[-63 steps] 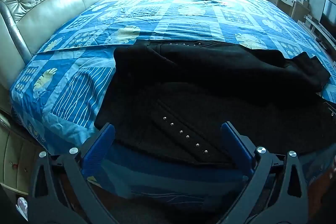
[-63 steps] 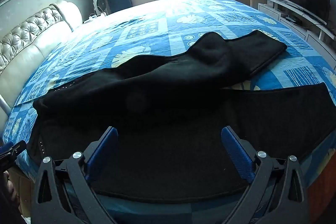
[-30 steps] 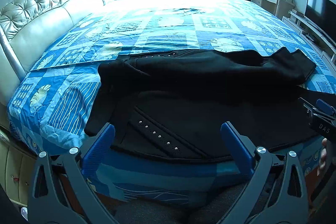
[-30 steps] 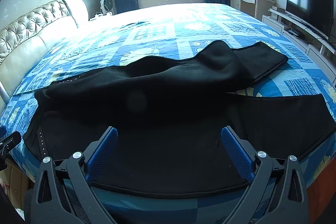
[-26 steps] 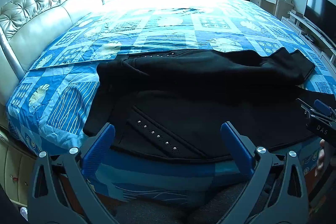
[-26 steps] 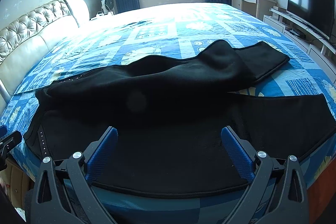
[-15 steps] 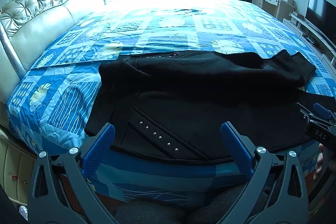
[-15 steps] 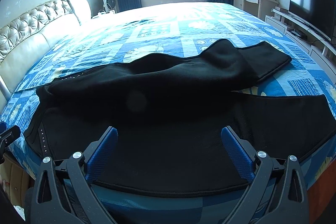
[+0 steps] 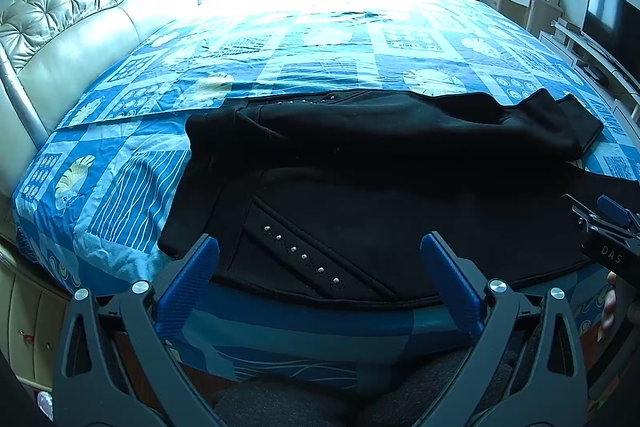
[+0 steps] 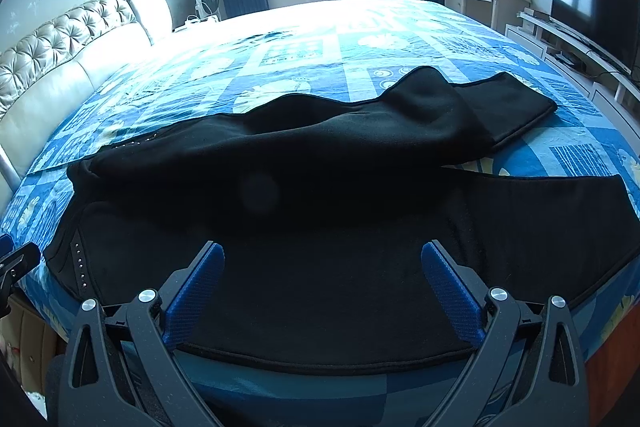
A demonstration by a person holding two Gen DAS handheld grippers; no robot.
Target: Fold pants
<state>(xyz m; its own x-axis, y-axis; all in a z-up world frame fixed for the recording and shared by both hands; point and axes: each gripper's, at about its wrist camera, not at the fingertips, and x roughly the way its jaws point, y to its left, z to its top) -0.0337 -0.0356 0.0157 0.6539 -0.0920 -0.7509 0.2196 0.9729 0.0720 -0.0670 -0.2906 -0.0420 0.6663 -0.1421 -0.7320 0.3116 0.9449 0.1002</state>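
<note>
One pair of black pants lies across the near edge of the bed, waist toward the headboard end, one leg thrown over the other. So dark is the cloth that seams and folds hardly show; only a row of small studs marks the near waist. In the left wrist view the leg ends run off the right border. The left tool hovers just off the bed's near edge with its blue fingers spread wide, gripping nothing. The right tool hangs likewise over the near leg, fingers apart and empty. Part of a hand shows at the right border, mostly cut off. A television stands beyond the foot end.
</note>
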